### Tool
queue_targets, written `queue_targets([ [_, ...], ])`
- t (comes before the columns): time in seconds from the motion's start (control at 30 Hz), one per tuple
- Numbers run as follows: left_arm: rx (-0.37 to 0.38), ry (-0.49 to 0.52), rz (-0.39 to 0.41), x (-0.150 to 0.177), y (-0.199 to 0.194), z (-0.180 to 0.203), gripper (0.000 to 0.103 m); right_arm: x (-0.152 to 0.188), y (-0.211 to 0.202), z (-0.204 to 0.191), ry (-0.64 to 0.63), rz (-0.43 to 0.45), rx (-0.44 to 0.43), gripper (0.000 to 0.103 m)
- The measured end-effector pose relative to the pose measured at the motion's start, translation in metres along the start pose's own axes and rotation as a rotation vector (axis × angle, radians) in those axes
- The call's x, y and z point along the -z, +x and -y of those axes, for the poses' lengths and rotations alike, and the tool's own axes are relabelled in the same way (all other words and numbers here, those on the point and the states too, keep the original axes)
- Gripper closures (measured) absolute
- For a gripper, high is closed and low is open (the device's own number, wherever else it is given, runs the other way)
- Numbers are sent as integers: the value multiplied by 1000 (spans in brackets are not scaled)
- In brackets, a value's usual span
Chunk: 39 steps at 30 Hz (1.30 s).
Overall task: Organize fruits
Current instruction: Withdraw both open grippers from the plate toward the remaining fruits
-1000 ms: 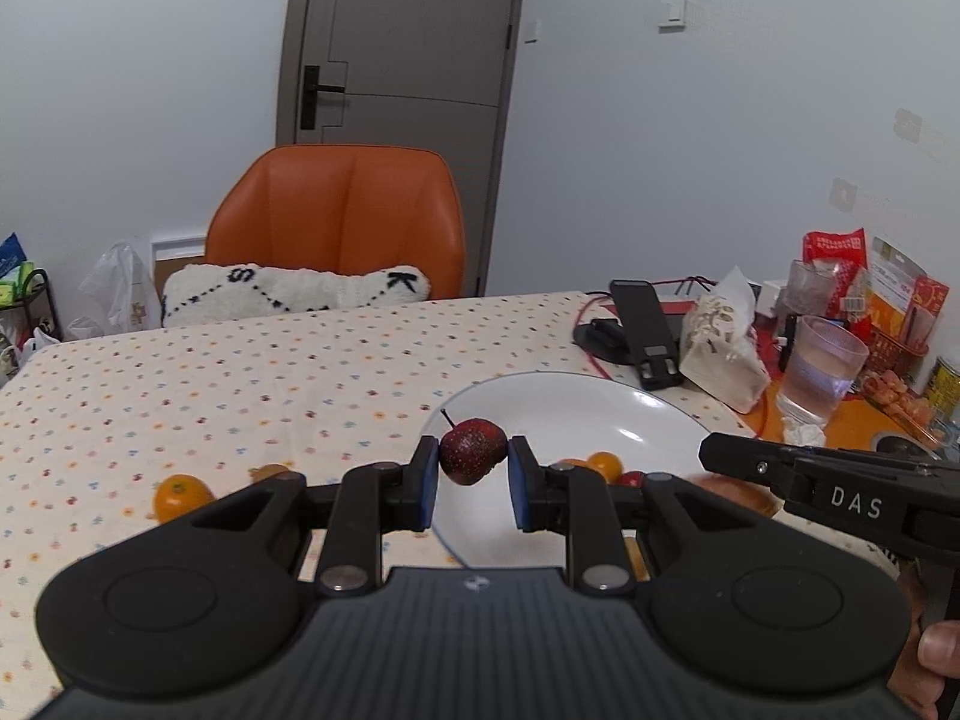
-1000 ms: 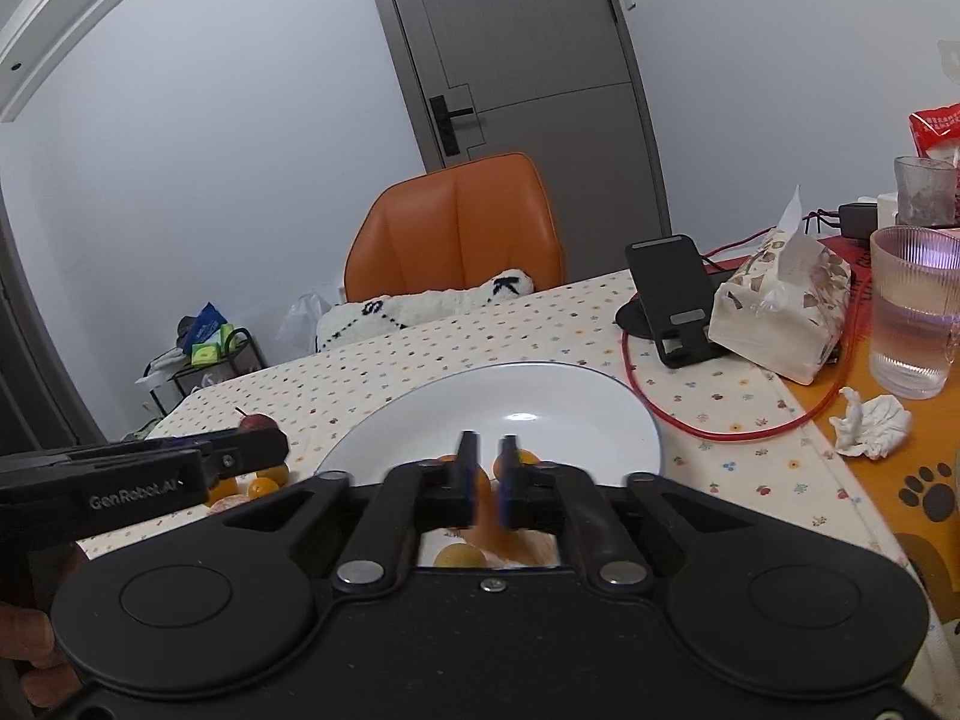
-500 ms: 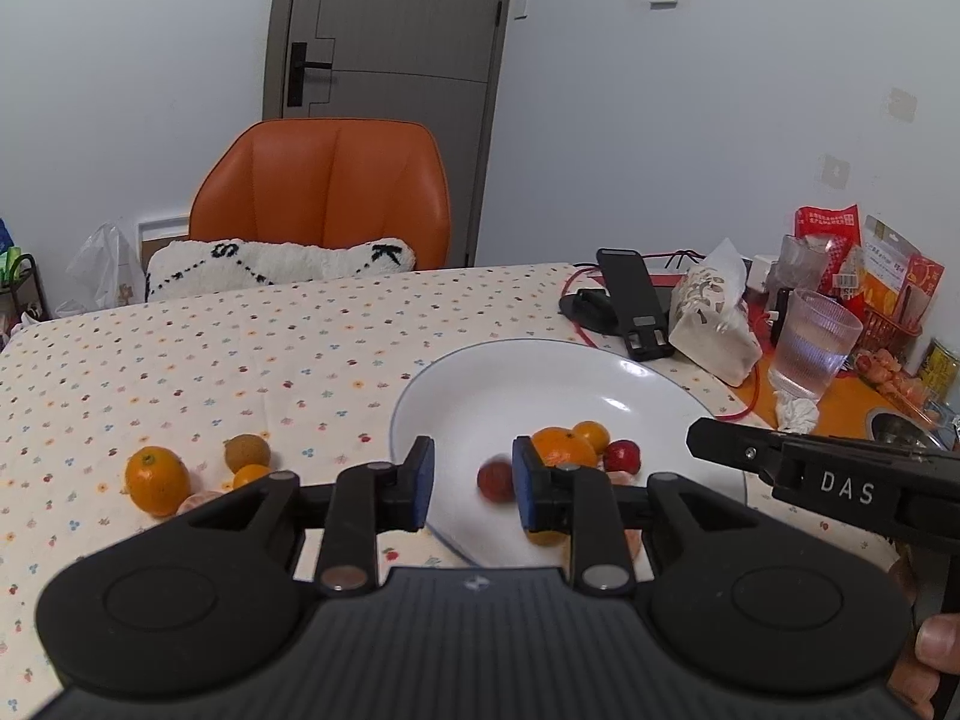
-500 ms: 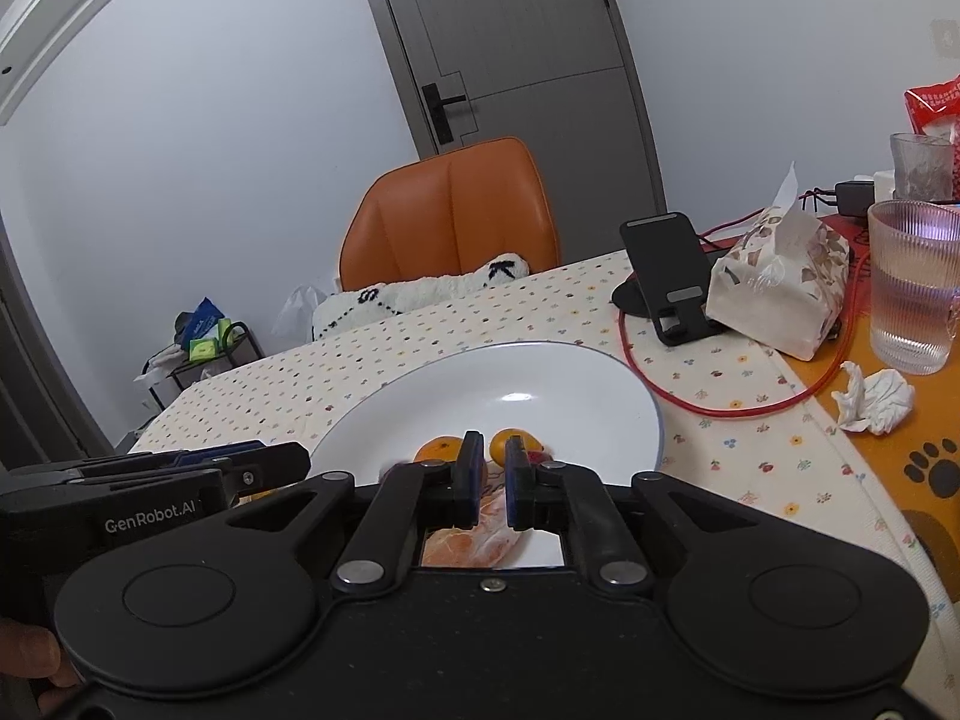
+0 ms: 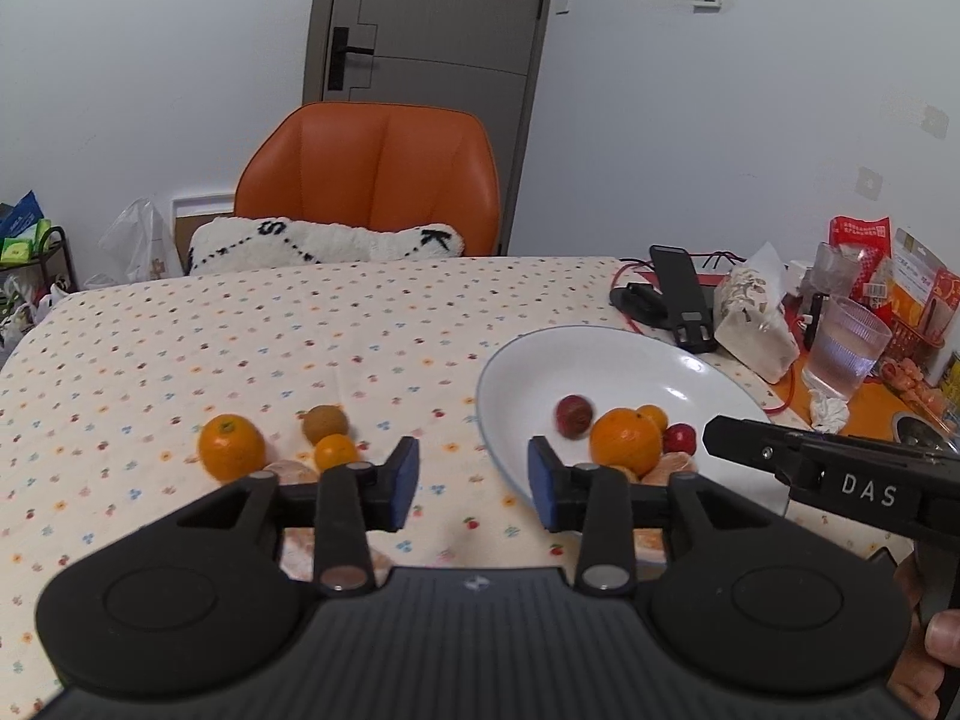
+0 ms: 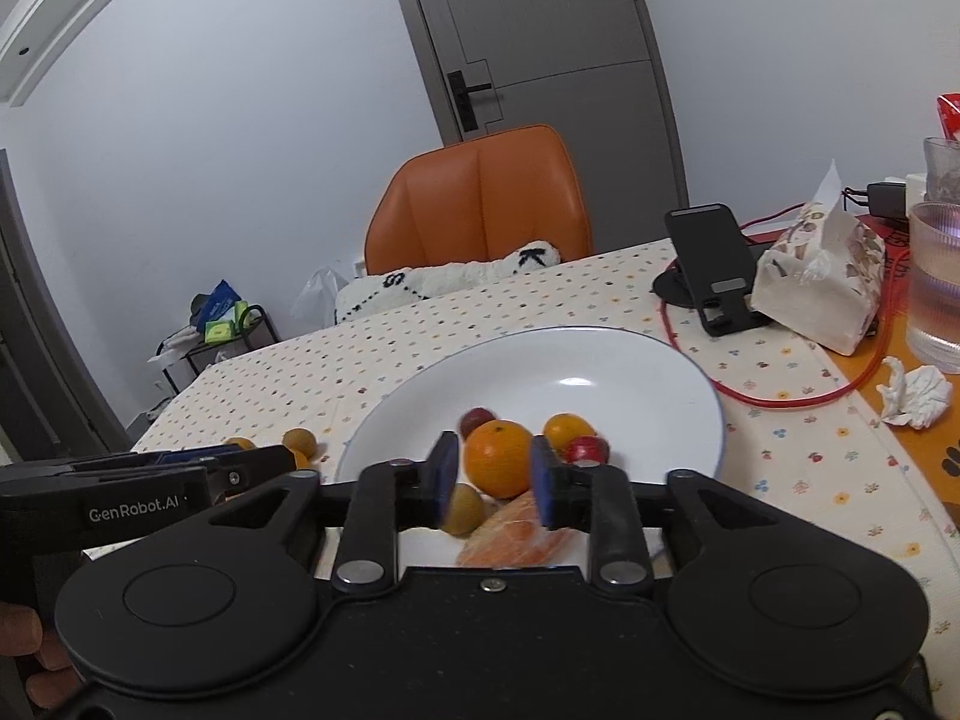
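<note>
Dotted cream cloth covers the surface (image 5: 252, 336), with an orange leather chair (image 5: 372, 180) and a grey door behind it. On the cloth at left lie a small round mandarin with dimpled peel (image 5: 231, 447), a dull brown kiwi-like fruit (image 5: 324, 423) and a smaller orange citrus (image 5: 336, 451). These look light, firm and rollable, so I would pinch each across its widest middle, gently, since the peel bruises. The left tongs (image 5: 472, 476) gape wide and empty above the cloth. The glossy white shallow plate (image 6: 630, 360) holds a large orange (image 6: 498, 465), smooth red cherry-like fruits (image 6: 587, 449) and soft peeled segments (image 6: 516, 531). The right tongs (image 6: 489, 480) stand parted over the plate, gripping nothing.
</note>
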<state>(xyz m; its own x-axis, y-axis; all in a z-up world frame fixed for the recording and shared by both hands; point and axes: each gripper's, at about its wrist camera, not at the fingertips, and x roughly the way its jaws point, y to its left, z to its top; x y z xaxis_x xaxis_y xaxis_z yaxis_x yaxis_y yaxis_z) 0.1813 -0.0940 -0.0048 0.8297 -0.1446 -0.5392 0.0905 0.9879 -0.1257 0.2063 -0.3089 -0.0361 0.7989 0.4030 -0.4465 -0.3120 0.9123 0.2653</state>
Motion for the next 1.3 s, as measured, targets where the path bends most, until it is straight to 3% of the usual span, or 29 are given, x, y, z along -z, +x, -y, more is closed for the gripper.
queue_targets([
  [0.13, -17, -19, -3, 3, -4, -12, 48, 2, 1, -10, -16, 2, -15, 60],
  [0.2, -28, -28, -3, 5, -7, -18, 43, 3, 1, -16, -27, 7, -15, 48],
  [0.27, -43, -36, -5, 6, -9, -24, 29, 4, 2, -21, -38, 13, -13, 40],
  [0.33, -68, -42, -2, 8, -13, -29, 21, 4, 2, -27, -50, 24, -10, 31],
  [0.4, -85, -46, 4, 11, -17, -36, 19, 6, 1, -33, -65, 34, -10, 18],
  [0.6, -126, -73, -2, 18, -24, -55, 17, 10, 6, -50, -103, 33, -33, 4],
  [1.3, -172, -141, -17, 33, -35, -114, 16, 20, 29, -105, -184, -26, -166, 1],
])
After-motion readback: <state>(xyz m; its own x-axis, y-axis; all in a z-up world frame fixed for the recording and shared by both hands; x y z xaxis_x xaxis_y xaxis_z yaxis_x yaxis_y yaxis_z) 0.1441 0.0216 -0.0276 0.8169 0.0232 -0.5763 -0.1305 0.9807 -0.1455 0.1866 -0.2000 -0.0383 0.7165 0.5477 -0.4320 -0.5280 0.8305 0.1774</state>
